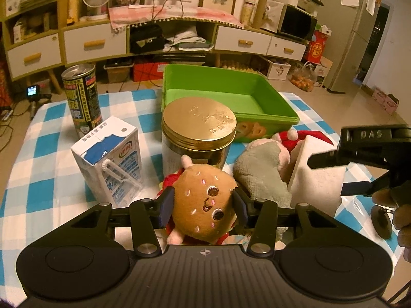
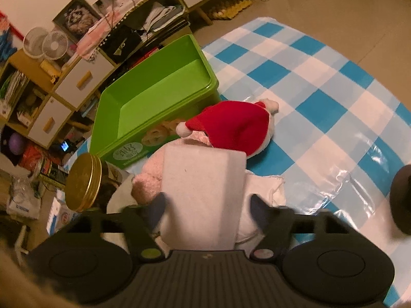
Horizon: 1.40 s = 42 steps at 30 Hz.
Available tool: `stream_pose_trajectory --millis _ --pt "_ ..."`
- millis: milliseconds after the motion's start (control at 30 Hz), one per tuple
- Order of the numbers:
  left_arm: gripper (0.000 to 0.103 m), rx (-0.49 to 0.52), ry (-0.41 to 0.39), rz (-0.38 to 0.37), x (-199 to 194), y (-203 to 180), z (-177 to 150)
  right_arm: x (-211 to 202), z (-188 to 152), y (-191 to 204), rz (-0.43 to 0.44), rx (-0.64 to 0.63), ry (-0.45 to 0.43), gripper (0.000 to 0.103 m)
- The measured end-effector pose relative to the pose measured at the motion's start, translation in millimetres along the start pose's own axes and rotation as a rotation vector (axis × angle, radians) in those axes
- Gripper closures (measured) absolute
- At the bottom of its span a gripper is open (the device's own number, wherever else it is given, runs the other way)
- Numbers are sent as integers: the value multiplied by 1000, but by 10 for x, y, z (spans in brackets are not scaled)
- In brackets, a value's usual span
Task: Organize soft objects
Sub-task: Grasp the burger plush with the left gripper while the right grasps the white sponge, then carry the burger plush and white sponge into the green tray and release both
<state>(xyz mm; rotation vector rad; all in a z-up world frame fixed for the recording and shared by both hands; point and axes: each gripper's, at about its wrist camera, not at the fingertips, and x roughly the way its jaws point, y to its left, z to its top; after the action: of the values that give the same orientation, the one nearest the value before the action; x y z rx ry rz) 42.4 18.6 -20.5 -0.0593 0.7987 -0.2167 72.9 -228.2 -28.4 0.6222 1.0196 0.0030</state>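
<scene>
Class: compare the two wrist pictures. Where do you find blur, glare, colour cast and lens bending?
Left wrist view: sharp, warm yellowish cast, cabinet bowed by the fisheye lens, a soft sheen on the gold jar lid. Right wrist view: tilted, the right tool smeared by motion blur, white glare on the wrinkled plastic tablecloth, dark corners.

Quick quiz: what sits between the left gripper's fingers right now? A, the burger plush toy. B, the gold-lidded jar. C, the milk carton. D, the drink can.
A: in the left wrist view the burger plush toy sits between the left gripper fingers, with both pads against its sides.
</scene>
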Motion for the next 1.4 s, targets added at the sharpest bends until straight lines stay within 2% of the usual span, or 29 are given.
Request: stream_pose_trajectory --millis 133,367,400,433,467,500,767,1033,1400 --pt "53 3 3 9 14 -12 4 43 -1 61 -2 4 -5 49" --pt "53 -1 18 29 36 -44 3 267 -51 225 -125 -44 -17 49" --pt "53 -2 17 30 26 -49 5 282 -56 229 -134 -49 -16 51" --pt "54 -3 16 30 15 -50 11 290 -65 239 -141 -57 -19 59" --pt "54 -2 15 30 -3 -50 9 285 -75 249 -144 -64 -26 62" --pt "54 -1 14 30 -26 -52 9 270 -80 260 -146 -70 -29 63" --pt "55 -19 -10 0 -187 -52 69 54 -57 257 -70 -48 -37 64" --pt "55 -33 -86 -54 -415 -115 213 -265 102 185 13 46 -96 64" --pt "55 -4 -159 -22 -318 -169 805 -355 524 148 38 130 -143 64"
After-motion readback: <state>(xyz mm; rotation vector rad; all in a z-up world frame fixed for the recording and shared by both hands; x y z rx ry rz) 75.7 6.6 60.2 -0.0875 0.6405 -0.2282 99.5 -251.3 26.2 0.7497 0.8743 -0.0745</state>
